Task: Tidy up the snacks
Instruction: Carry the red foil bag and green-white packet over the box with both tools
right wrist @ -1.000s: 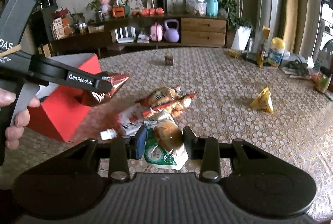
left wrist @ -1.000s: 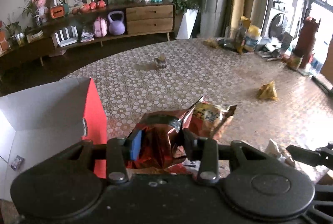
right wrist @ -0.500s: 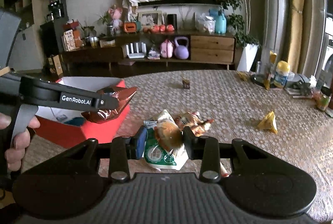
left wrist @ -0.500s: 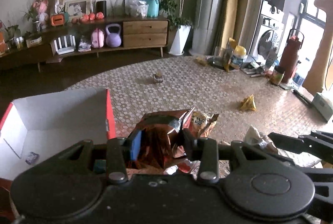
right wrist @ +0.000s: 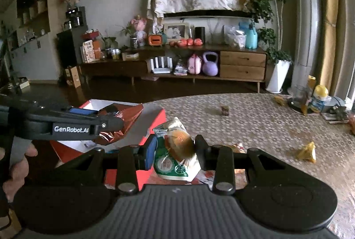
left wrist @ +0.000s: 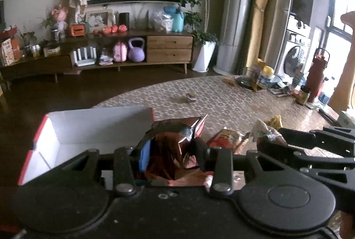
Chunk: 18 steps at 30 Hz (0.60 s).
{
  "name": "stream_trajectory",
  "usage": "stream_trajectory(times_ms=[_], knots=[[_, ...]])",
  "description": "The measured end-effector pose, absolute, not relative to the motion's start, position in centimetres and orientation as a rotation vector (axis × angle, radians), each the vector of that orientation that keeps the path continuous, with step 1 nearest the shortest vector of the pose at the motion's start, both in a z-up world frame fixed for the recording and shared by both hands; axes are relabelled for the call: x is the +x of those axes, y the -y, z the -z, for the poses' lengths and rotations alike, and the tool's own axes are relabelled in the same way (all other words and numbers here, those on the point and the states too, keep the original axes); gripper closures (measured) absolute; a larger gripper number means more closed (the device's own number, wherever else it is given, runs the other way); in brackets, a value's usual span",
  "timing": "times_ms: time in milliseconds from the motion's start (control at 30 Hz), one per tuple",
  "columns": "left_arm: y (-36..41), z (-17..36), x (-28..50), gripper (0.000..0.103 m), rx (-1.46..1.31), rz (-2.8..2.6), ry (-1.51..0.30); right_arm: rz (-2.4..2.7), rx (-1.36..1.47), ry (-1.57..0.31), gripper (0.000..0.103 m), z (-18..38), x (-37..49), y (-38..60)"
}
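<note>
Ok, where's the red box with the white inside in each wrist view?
Left wrist: red box at left-centre, beside the left gripper.
Right wrist: the box is left of centre, behind the foil snack bag.
Shared landmark: purple kettlebell.

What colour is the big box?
The box is red outside, white inside; clearest in the right wrist view.

Left wrist view low behind its gripper (left wrist: 169, 155), right wrist view likewise, both angled down across the tabletop (right wrist: 266, 119), sharing red box (left wrist: 153, 113), far sideboard (right wrist: 241, 65).
</note>
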<state>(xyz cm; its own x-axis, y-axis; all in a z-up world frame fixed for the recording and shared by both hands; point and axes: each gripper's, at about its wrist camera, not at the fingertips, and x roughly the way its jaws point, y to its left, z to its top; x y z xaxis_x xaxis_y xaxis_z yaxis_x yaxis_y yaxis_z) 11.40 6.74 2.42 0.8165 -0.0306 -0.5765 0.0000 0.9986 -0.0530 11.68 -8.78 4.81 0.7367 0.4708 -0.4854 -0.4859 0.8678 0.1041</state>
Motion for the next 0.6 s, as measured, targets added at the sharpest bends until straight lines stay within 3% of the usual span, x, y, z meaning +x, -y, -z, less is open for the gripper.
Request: stream_trajectory(times_ms=[600], knots=[[-15.0, -2.6, 10.5, 0.064, -0.085, -0.088, -0.607, -0.627, -0.053, -0.562, 0.066, -4.8, 13.4, -0.1]])
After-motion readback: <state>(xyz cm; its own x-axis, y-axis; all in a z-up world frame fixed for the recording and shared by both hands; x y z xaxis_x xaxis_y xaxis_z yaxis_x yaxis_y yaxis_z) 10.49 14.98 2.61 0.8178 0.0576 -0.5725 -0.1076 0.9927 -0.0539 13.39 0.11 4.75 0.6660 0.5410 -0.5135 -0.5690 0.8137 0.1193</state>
